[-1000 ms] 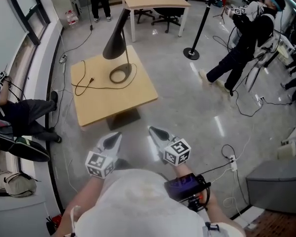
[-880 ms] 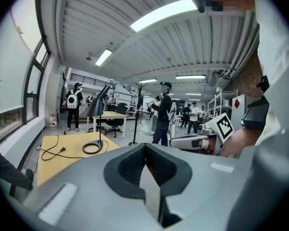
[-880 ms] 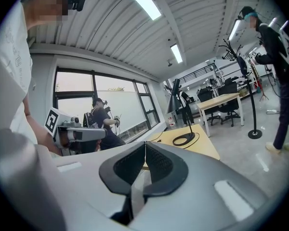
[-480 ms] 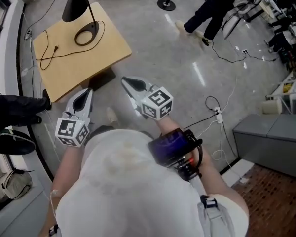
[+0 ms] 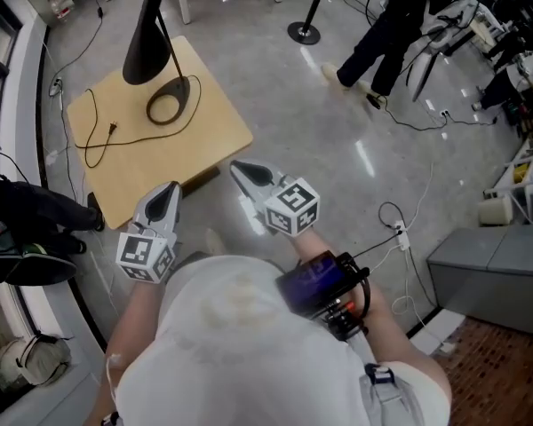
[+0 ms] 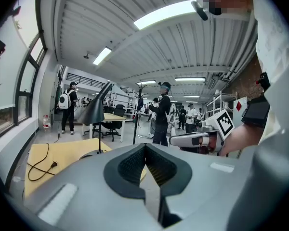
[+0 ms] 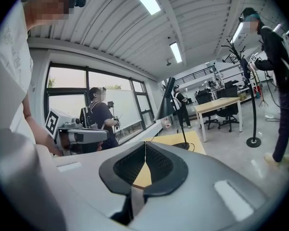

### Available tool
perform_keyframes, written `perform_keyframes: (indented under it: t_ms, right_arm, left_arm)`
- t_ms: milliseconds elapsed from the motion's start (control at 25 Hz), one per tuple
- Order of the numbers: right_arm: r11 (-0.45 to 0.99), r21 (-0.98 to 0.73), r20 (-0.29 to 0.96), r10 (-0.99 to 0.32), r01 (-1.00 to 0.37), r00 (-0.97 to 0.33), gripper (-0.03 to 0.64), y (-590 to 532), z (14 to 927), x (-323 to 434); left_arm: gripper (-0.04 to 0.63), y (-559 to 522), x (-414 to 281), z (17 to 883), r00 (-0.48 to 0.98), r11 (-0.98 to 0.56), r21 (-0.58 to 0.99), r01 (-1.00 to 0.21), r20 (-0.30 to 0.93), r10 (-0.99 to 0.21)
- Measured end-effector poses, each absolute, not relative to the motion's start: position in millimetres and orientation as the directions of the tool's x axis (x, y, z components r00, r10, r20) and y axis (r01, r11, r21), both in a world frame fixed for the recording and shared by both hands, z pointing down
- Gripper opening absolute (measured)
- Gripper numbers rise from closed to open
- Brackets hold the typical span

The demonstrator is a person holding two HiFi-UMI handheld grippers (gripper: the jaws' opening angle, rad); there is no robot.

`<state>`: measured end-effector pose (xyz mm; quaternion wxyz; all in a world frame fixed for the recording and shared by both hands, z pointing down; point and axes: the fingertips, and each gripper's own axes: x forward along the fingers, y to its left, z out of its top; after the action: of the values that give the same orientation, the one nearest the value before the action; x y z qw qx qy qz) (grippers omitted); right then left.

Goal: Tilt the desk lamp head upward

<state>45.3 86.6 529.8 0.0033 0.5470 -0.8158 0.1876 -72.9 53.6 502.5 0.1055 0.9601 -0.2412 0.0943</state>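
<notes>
Ahead of left gripper (image 5: 171,190), desk lamp (image 5: 146,50)

Desk lamp (image 5: 148,47) (black shade) stands on wooden table (image 5: 200,145) — cord (image 5: 113,130) trailing.

I can read no words or numbers. Only black-and-white squares show on my left gripper (image 5: 171,189) and right gripper (image 5: 237,167).

Premises: open-plan lab or workshop.
Evidence: polished concrete floor (image 5: 302,114); ribbed metal ceiling (image 6: 86,18) with strip lights (image 6: 166,13); large windows (image 7: 67,97); plain desks (image 7: 216,106), office chairs (image 7: 227,114); loose cables (image 5: 391,205); several people (image 5: 391,25) with equipment.
</notes>
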Motion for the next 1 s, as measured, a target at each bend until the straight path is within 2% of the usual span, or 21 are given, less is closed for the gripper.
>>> perform_keyframes:
  t_ms: [560,1000]
  right_arm:
    - [0.326,-0.254,0.241,-0.891,-0.911,-0.386,0.015,-11,528,40]
    - [0.289,-0.224,0.267,-0.900,-0.931,-0.344,0.014,-36,530,37]
  left_arm:
    - [0.002,-41,-86,511,0.869,-0.862,0.169,-0.479,0.233,-0.437]
    - [0.002,-71,-105,519,0.868,-0.859,0.179,-0.479,0.246,-0.432]
